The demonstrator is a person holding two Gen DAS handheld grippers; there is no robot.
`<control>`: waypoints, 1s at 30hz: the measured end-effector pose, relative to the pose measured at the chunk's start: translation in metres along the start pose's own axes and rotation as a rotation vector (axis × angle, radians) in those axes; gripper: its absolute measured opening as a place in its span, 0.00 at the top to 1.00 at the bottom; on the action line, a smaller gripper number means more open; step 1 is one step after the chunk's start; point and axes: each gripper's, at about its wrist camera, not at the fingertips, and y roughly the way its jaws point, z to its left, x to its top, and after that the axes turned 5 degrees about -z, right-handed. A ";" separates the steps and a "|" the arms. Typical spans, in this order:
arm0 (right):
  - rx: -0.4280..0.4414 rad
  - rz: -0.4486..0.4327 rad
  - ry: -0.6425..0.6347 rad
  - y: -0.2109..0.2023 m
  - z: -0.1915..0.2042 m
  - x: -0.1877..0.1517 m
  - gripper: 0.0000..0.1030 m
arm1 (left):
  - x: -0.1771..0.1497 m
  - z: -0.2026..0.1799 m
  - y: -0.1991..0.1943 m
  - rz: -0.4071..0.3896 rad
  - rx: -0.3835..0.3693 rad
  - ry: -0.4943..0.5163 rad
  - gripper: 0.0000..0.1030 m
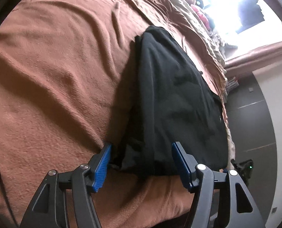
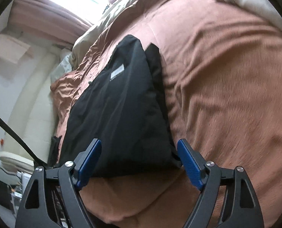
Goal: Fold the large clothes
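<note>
1. The large black fabric garment (image 1: 175, 98) lies on a bed covered with a rust-brown fleece blanket (image 1: 51, 79), near the bed's side edge by the dark floor. In the right wrist view the same garment (image 2: 120, 110) shows a small grey sewn-in label (image 2: 117, 71) on its upper face.

2. What looks done: the garment is already gathered into a long, narrow, layered shape, with a second strip of black cloth showing along one long edge. I judge that the sides have been brought in, so the lengthwise folds are finished or nearly so.

3. What looks left: the piece is still long, so at least one crosswise fold, near end over far end, seems to remain, plus smoothing of the rumpled surface.

4. The left hand-held gripper (image 1: 141, 152) has its blue pads spread wide, straddling one near corner of the garment and holding nothing.

5. The right hand-held gripper (image 2: 139, 150) is likewise spread wide over the other near corner, with no cloth pinched.

6. Both sit at the near hem, which suggests readiness to pinch the corners; whether the pads touch the cloth cannot be told.

7. Overall I judge the task past halfway, not finished.
</note>
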 end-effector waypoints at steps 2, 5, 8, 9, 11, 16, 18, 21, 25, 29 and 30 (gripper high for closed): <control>0.009 0.000 0.033 0.007 -0.005 0.000 0.22 | 0.001 0.000 0.005 -0.007 -0.015 -0.007 0.37; 0.021 0.014 0.091 0.022 -0.013 0.001 0.22 | 0.002 0.002 0.012 -0.016 -0.018 -0.034 0.46; 0.010 0.013 0.108 0.035 -0.012 0.004 0.22 | 0.003 0.001 0.016 -0.013 -0.016 -0.045 0.60; 0.005 0.012 0.108 0.036 -0.011 0.006 0.22 | 0.004 0.002 0.016 -0.012 -0.012 -0.046 0.73; 0.001 0.005 0.119 0.037 -0.009 0.009 0.29 | 0.005 0.003 0.011 -0.022 -0.046 -0.061 0.83; 0.036 0.010 0.122 0.037 -0.002 0.008 0.68 | 0.009 -0.011 -0.007 -0.071 -0.046 -0.017 0.88; 0.041 0.011 0.097 0.036 0.005 0.008 0.71 | 0.011 -0.013 -0.015 -0.090 -0.057 -0.015 0.88; 0.048 0.028 0.067 0.037 0.013 0.003 0.72 | 0.010 -0.008 -0.030 -0.104 -0.080 -0.034 0.88; 0.033 0.057 0.006 0.037 0.023 -0.003 0.72 | 0.000 0.001 -0.047 -0.114 -0.085 -0.036 0.88; 0.033 0.074 -0.018 0.035 0.029 -0.015 0.72 | -0.013 0.005 -0.059 -0.120 -0.093 -0.037 0.88; 0.044 0.103 -0.036 0.034 0.028 -0.018 0.72 | -0.014 0.004 -0.058 -0.115 -0.092 -0.031 0.88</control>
